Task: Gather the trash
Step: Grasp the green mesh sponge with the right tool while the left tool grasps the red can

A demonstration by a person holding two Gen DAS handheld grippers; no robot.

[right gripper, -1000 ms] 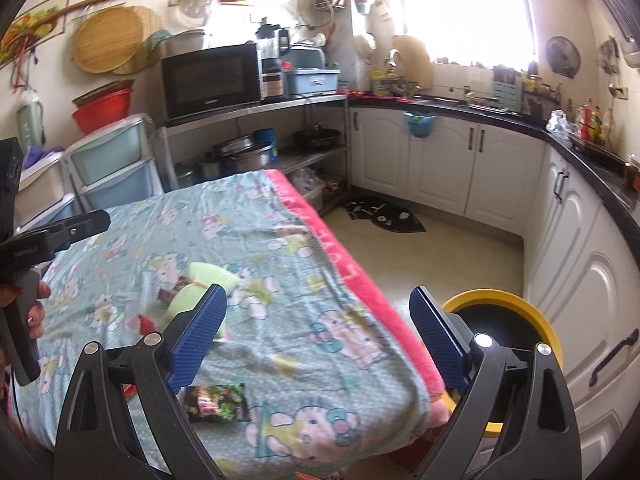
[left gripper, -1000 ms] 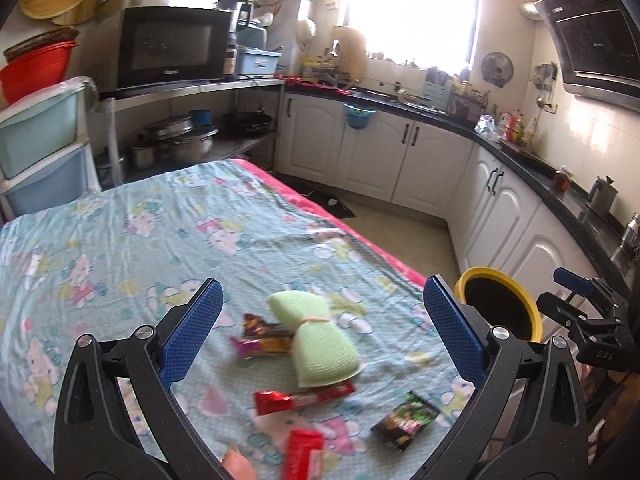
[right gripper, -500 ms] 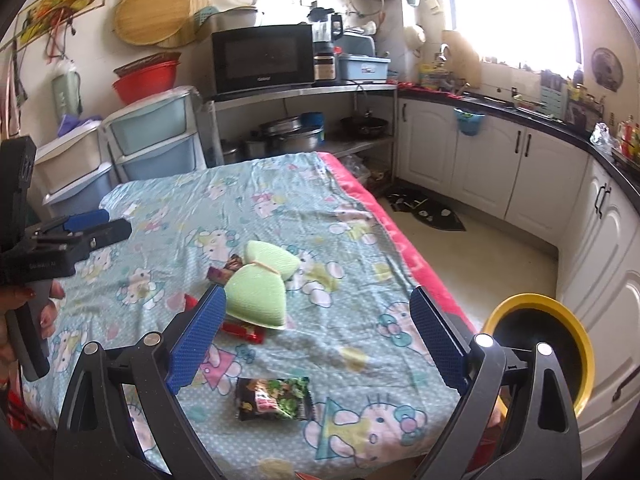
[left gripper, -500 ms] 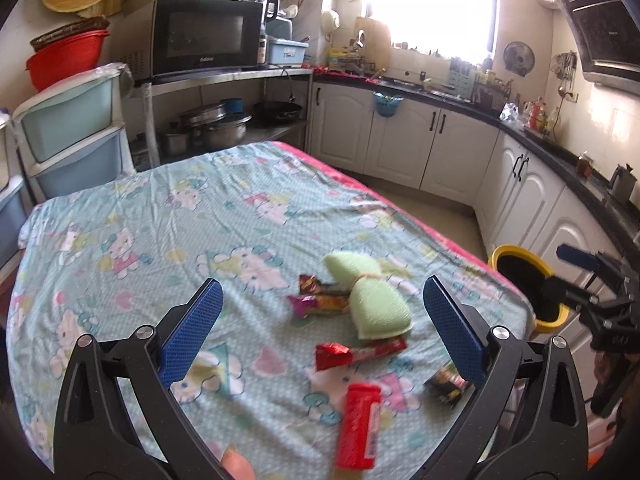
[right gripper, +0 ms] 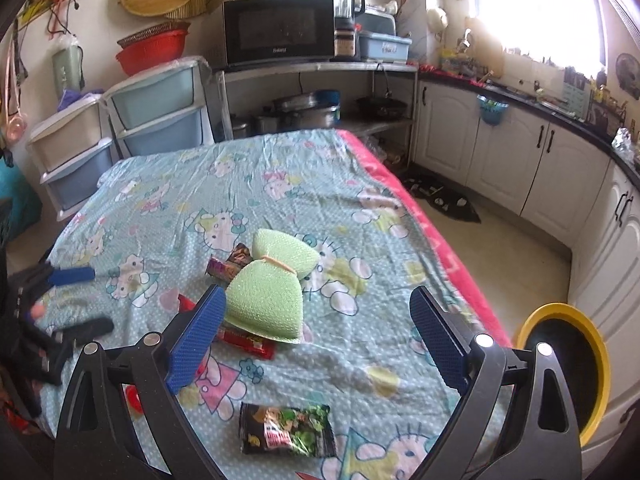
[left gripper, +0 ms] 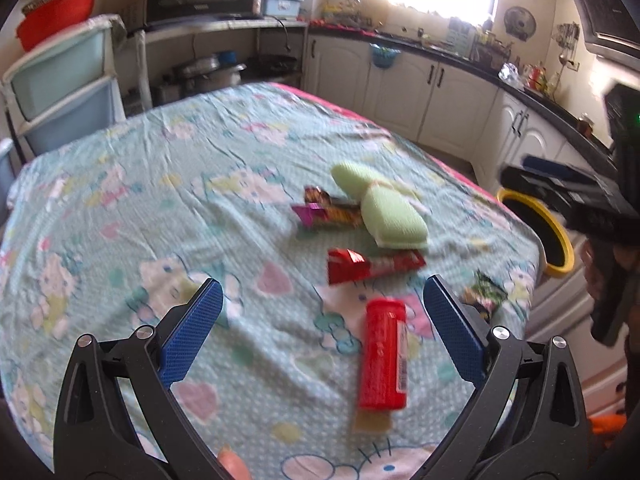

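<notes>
Left wrist view: my left gripper [left gripper: 320, 328] jaws spread, empty, above red tube [left gripper: 382, 354] near table [left gripper: 120, 184] front edge. Right gripper [right gripper: 316, 336] jaws spread, empty, over dark wrapper [right gripper: 286, 430]; yellow bin [right gripper: 568, 364] beside table's right edge, handy for drops.

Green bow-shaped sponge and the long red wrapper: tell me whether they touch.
Touching. In the right wrist view the green bow-shaped sponge lies over the long red wrapper, its lower edge covering part of it.
</notes>
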